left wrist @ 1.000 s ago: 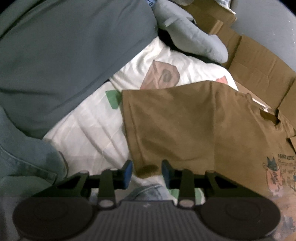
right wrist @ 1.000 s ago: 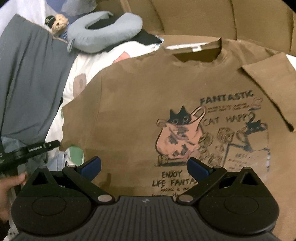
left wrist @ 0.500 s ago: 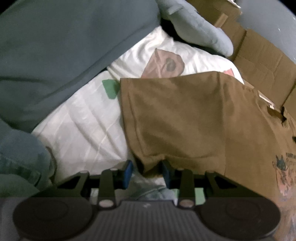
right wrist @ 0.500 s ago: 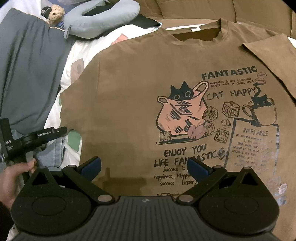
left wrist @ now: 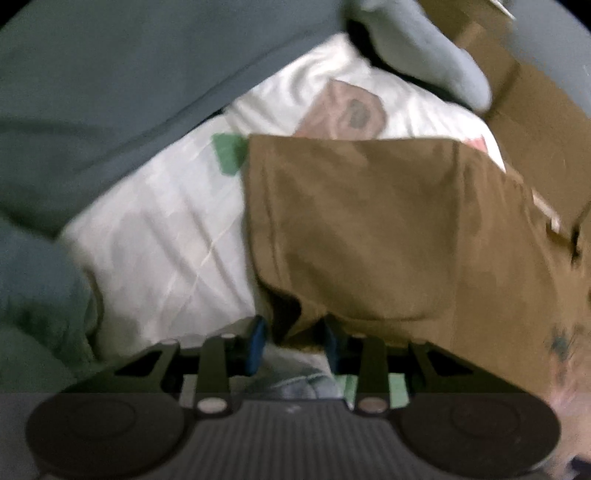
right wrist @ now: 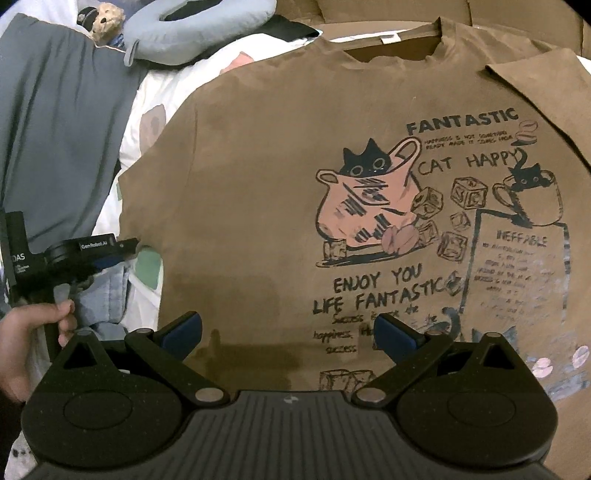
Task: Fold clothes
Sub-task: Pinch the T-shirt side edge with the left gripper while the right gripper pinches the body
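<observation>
- Two black two-finger grippers with blue pads work over a brown cotton T-shirt [right wrist: 258, 192] printed with cats and black lettering, spread front-up on a white quilted bedsheet [left wrist: 162, 236] with coloured patches
- Nearest in the right wrist view, the right gripper [right wrist: 288, 334] hangs with its jaws spread wide over the shirt's lower front, nothing between them
- At that view's left edge, a hand [right wrist: 33, 332] holds the left gripper [left wrist: 293, 341] at the corner of the shirt's sleeve [left wrist: 351, 229]
- From the left wrist view, its jaws stand partly apart with the sleeve's lifted corner between the pads; whether they pinch the cloth I cannot tell, the picture being blurred
- Beside the sheet lies a grey-blue folded garment [right wrist: 62, 129]
- Farther back, a light blue neck pillow [right wrist: 199, 26] rests near the collar, with a small tan teddy bear [right wrist: 107, 18] just beside it
</observation>
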